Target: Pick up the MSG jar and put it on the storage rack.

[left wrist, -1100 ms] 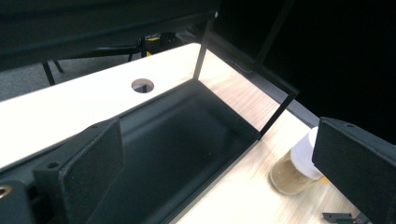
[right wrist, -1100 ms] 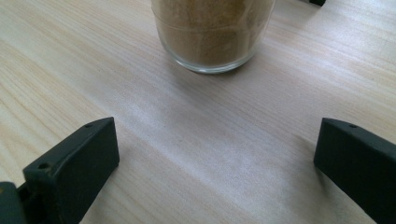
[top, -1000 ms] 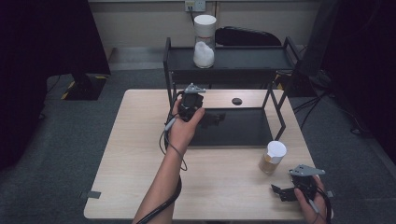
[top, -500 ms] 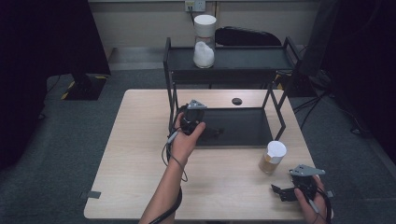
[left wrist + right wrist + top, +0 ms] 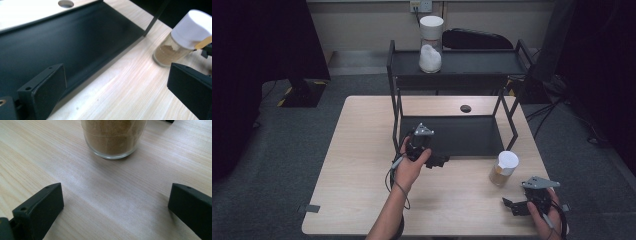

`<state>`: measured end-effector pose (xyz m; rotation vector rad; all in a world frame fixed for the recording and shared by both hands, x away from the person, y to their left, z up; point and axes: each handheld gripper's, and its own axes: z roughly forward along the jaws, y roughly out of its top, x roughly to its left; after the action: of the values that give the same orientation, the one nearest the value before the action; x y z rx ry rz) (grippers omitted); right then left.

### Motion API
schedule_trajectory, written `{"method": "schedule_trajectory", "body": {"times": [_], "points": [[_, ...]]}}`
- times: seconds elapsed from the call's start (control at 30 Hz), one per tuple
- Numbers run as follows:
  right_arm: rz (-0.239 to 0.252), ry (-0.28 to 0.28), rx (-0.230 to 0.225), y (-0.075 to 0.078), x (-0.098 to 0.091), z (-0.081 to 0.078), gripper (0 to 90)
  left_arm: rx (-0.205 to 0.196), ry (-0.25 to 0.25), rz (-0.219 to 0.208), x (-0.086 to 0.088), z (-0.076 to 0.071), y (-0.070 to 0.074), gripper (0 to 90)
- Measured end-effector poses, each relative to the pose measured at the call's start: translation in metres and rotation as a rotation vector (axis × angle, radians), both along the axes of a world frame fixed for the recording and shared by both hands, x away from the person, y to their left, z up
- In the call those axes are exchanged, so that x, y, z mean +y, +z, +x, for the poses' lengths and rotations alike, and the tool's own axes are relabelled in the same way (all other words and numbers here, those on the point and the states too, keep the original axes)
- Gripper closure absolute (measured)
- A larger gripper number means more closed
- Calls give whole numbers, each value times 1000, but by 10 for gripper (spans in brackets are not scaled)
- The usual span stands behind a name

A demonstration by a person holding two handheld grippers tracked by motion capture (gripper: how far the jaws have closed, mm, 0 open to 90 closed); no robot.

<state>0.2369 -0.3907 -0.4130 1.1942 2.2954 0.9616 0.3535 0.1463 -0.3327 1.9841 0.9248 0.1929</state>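
A pale wooden tabletop [image 5: 362,170] is seen from the high view on grey carpet, with a black metal two-tier rack [image 5: 452,132] standing on its far half; a white-capped clear jar of white powder [image 5: 431,45] stands on the upper shelf. A glass jar of brown powder with a white lid [image 5: 503,168] stands upright near the right edge, just in front of the rack's lower tray. The left claw [image 5: 436,160] is held at the tray's front edge, well to the left of the jar, while the right claw [image 5: 514,206] lies near the front edge, just in front of the jar. In the left gripper view, the jaws are spread wide and empty, the jar [image 5: 182,40] being seen ahead to the right, its long axis vertical, lid uppermost. In the right gripper view, the jaws are likewise held wide apart and empty, with the jar's base [image 5: 113,137] ahead between them.
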Motion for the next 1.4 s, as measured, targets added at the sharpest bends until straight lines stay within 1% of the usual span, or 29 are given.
{"method": "schedule_trajectory", "body": {"times": [0.23, 0.3, 0.37, 0.47, 0.57, 0.63, 0.8, 0.93, 1.0, 1.17, 1.23, 1.3, 1.33, 1.4], "points": [[0, 0, 0, 0, 0, 0, 0, 10, 3, 18, 5, -8, -17, 18], [0, 0, 0, 0, 0, 0, 0, 13, 2, 18, 7, -11, -22, 18], [0, 0, 0, 0, 0, 0, 0, 12, 1, 41, 7, -14, -26, 18], [0, 0, 0, 0, 0, 0, 0, 16, -3, 55, 8, -18, -32, 18], [0, 0, 0, 0, 0, 0, 0, 18, -11, 84, 9, -23, -38, 18], [0, 0, 0, 0, 0, 0, 0, 18, -16, 91, 11, -26, -42, 18], [0, 0, 0, 0, 0, 0, 0, 21, -6, 131, 16, -34, -51, 20], [0, 0, 0, 0, 0, 0, 0, 29, 0, 151, 23, -40, -57, 20], [0, 0, 0, 0, 0, 0, 0, 31, 6, 151, 27, -43, -62, 20], [0, 0, 0, 0, 0, 0, 0, 29, 21, 186, 34, -51, -70, 21], [0, 0, 0, 0, 0, 0, 0, 31, 20, 202, 36, -52, -71, 21], [0, 0, 0, 0, 0, 0, 0, 37, 22, 209, 38, -53, -73, 21], [0, 0, 0, 0, 0, 0, 0, 22, 23, 212, 39, -56, -76, 18], [0, 0, 0, 0, 0, 0, 0, 16, 24, 217, 40, -57, -76, 17]]}}
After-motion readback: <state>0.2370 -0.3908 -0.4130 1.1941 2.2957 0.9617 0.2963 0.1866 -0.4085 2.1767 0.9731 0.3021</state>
